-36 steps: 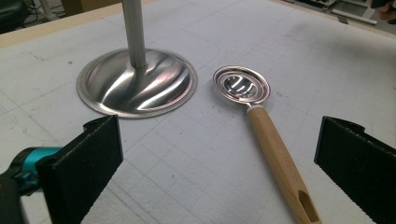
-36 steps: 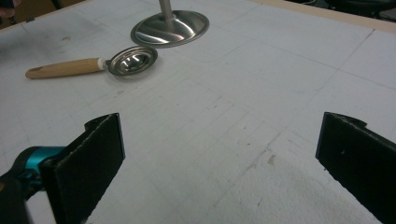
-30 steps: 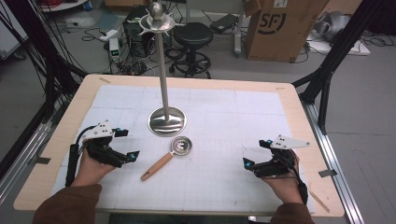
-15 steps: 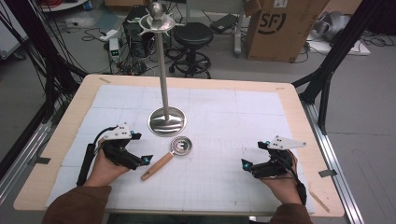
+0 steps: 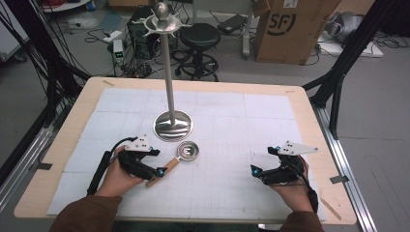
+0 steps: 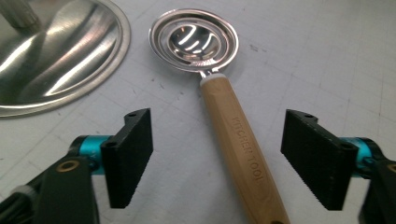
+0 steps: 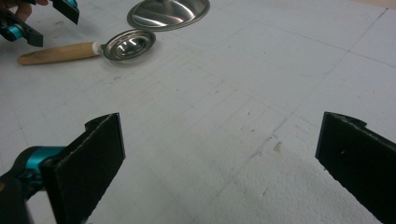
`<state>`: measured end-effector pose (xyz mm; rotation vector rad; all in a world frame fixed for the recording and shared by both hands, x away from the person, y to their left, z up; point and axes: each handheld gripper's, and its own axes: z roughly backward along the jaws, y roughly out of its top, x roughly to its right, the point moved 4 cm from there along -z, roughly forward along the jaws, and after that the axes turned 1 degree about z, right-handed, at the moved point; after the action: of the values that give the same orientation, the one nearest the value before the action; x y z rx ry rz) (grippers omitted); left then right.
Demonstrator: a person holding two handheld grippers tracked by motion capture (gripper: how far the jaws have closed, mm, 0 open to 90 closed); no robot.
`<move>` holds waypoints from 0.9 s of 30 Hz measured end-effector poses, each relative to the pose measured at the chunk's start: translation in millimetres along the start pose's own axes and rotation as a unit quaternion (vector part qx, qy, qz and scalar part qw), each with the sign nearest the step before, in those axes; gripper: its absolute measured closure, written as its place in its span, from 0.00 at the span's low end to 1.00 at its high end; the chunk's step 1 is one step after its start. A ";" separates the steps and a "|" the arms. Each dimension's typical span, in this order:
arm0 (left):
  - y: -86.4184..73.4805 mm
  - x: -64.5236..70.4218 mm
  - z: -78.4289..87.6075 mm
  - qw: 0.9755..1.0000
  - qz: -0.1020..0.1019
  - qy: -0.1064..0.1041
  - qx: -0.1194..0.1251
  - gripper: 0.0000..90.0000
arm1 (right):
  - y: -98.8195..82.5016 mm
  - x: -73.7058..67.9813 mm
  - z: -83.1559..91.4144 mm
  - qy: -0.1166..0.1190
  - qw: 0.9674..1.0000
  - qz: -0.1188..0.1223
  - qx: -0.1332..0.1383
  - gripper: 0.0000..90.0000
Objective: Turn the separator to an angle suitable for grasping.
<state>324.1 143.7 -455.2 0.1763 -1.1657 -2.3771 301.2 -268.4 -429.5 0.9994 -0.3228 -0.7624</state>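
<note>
Two pads of left tool (image 6: 217, 158) just closing, not yet touching wooden handle of strainer spoon (image 6: 243, 154) flat on bench (image 5: 232, 188) beside stand base (image 5: 172, 125). Risks rolling round handle, off-centre pinch. Right tool (image 7: 219, 163) wide, idle.

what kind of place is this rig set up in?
Probably a lab or workshop, not a kitchen. The table sits in a black metal frame, cables run across the floor, and a cardboard box and a stool stand behind it.
</note>
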 end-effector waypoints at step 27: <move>-3.6 13.0 -16.2 0.996 -0.046 -0.020 -0.069 0.68 | -4.1 0.9 -4.8 0.000 1.000 0.005 -0.013 0.00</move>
<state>316.6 127.9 -466.9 0.1394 -1.0264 -2.5421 302.8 -267.3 -435.6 0.9723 -0.3168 -0.7556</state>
